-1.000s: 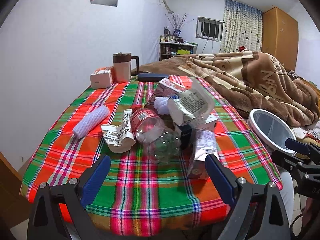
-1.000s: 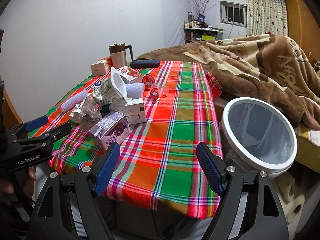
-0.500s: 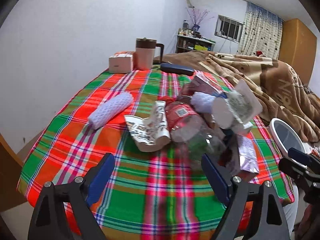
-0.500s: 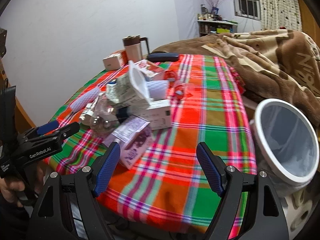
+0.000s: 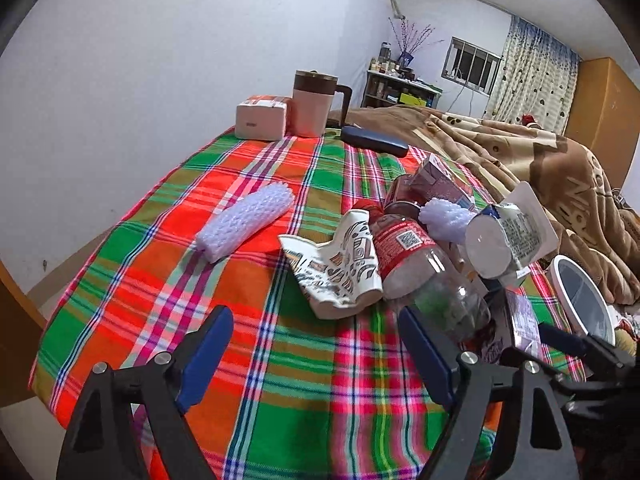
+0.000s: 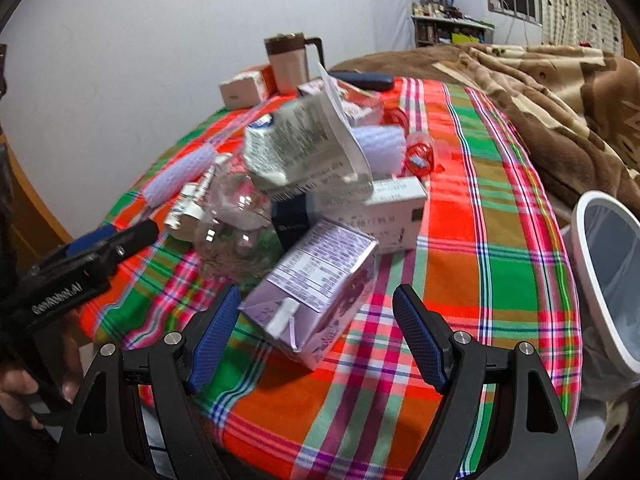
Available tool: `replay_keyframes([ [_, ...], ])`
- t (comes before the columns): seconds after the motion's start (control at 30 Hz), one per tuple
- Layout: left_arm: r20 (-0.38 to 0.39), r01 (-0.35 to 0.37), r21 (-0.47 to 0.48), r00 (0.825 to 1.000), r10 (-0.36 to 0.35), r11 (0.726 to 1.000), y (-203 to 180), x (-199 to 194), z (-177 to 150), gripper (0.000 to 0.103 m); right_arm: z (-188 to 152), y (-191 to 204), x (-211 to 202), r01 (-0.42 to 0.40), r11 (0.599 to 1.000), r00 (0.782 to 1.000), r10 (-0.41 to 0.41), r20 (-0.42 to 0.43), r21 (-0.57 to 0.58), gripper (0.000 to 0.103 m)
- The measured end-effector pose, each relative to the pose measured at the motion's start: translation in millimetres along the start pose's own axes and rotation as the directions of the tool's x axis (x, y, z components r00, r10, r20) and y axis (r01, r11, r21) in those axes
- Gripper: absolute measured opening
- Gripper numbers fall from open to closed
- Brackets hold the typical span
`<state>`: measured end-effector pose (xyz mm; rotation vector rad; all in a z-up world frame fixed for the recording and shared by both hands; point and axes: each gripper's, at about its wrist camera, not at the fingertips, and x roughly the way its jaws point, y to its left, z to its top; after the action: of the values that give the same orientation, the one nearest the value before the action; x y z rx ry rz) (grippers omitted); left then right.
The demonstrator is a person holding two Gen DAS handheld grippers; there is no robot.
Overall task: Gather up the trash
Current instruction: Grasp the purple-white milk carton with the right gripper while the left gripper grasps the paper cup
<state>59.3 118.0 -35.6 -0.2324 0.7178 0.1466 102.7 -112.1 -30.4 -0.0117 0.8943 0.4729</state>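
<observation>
A pile of trash lies on the plaid tablecloth (image 5: 248, 364): a crumpled patterned paper cup (image 5: 336, 268), a clear bottle with a red label (image 5: 408, 252), a white foam sleeve (image 5: 244, 222) and a purple drink carton (image 6: 316, 276). My left gripper (image 5: 316, 344) hovers just short of the paper cup, its jaws closing with only cloth between them. It also shows at the left of the right wrist view as the left gripper (image 6: 120, 236). My right gripper (image 6: 318, 332) is open, with the near corner of the purple carton between its fingers, untouched.
A white-rimmed bin (image 6: 612, 264) stands off the table's right edge. A mug (image 5: 312, 104), a pink box (image 5: 260, 116) and a dark case (image 5: 372, 142) sit at the far end. A brown blanket (image 5: 520, 160) covers the bed beyond. A white box (image 6: 384, 208) lies behind the purple carton.
Both grippers have come lower and closer to the pile. The paper cup now sits ahead of the left jaws, which have narrowed a little. The purple carton's corner has come between the right fingers.
</observation>
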Motion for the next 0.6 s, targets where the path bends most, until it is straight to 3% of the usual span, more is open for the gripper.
replay_keyframes([
  [0.13,-0.005,0.019,0.021,1.0,-0.019,1.0,-8.8,12.1,5.6,0.085,-2.2,-11.2,-1.9,0.034,0.999,0.999,-0.034,-0.004,0.032,0.08],
  [0.23,-0.014,0.022,0.034,1.0,-0.021,0.999,-14.3,23.8,10.4,0.076,-1.7,-19.0,-5.4,0.07,0.996,0.997,-0.071,0.005,0.055,0.072],
  [0.37,-0.047,0.008,0.044,0.999,-0.005,0.999,-17.9,44.0,16.3,0.057,-1.2,-27.8,-7.7,0.095,0.991,0.995,-0.097,0.017,0.091,0.066],
  [0.47,-0.047,0.0,0.051,0.999,0.003,0.999,-18.1,50.5,19.3,0.057,1.3,-27.3,-3.4,0.097,0.991,0.995,-0.099,0.017,0.092,0.062],
  [0.53,-0.045,-0.006,0.06,0.999,0.008,0.998,-18.7,52.1,20.7,0.056,2.9,-27.1,0.0,0.093,0.992,0.995,-0.094,0.013,0.085,0.052],
  [0.6,-0.039,-0.012,0.071,0.999,0.015,0.997,-20.2,50.6,20.8,0.048,3.4,-27.3,3.4,0.089,0.993,0.996,-0.09,0.005,0.078,0.044],
])
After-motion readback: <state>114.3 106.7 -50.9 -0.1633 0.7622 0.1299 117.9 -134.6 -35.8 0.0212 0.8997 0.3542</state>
